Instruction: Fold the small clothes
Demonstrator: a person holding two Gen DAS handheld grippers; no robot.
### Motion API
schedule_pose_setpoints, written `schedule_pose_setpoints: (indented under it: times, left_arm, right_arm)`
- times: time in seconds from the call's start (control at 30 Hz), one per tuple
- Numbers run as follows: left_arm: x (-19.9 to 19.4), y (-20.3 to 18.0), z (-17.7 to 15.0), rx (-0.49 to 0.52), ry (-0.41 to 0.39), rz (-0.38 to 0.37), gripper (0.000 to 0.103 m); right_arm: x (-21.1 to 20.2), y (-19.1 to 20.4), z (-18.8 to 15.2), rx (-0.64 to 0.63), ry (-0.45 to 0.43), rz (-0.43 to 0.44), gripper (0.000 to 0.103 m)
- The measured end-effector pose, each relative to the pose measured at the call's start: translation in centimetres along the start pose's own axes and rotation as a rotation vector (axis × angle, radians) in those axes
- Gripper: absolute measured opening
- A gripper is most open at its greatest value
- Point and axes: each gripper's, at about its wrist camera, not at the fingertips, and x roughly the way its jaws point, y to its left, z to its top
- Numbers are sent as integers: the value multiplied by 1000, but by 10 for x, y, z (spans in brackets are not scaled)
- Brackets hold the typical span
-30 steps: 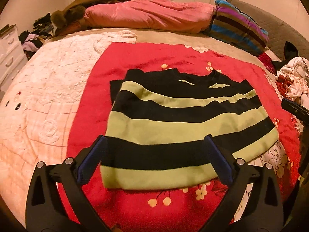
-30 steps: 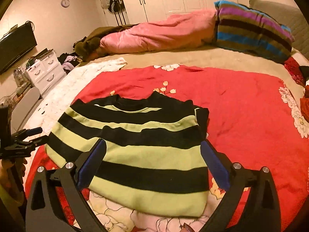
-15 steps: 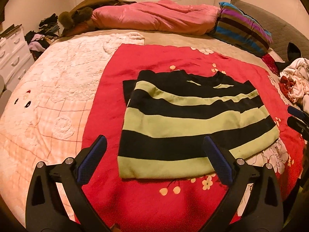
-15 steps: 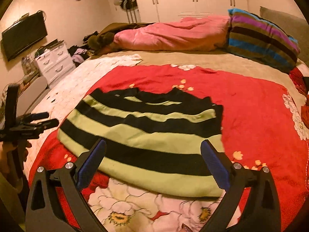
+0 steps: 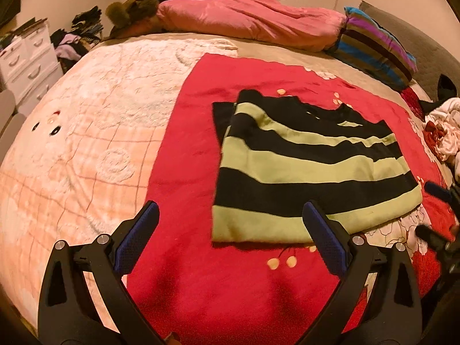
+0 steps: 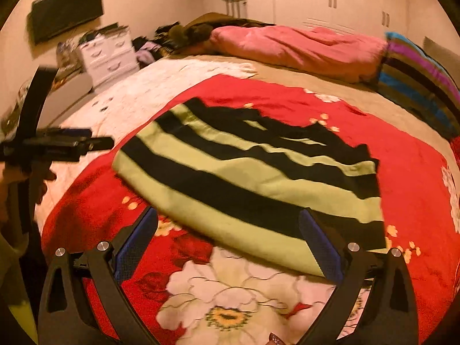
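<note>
Both my grippers, left gripper [image 5: 228,234] and right gripper [image 6: 228,243], hang wide apart, empty, above the red floral blanket [image 5: 187,149]. The striped sweater [image 5: 310,172] lies flat there: soft, limp, light; I'd pinch its hem corners.

We hold our left gripper [image 5: 230,238] above the red blanket [image 5: 195,155], fingers [image 5: 138,240] spread wide and empty. The striped sweater [image 5: 310,172] lies flat at two o'clock; a pink duvet [image 5: 253,20] sits at twelve.
</note>
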Motion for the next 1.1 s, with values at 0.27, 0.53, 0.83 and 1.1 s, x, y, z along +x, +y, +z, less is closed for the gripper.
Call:
schedule_pose_setpoints:
  times: [0.27, 0.53, 0.83, 1.1]
  left_arm:
    - [2, 41, -13, -112, 22, 22, 94]
    - [10, 78, 7, -248, 23, -30, 94]
    - [74, 80, 64, -287, 158, -167, 93]
    - [123, 63, 86, -328, 236, -303, 93]
  right_arm:
    - [32, 53, -2, -69, 46, 36, 98]
    - [72, 96, 7, -181, 45, -4, 98]
    - [124, 133, 18, -293, 40, -47, 98]
    - [159, 139, 29, -327, 27, -112, 59]
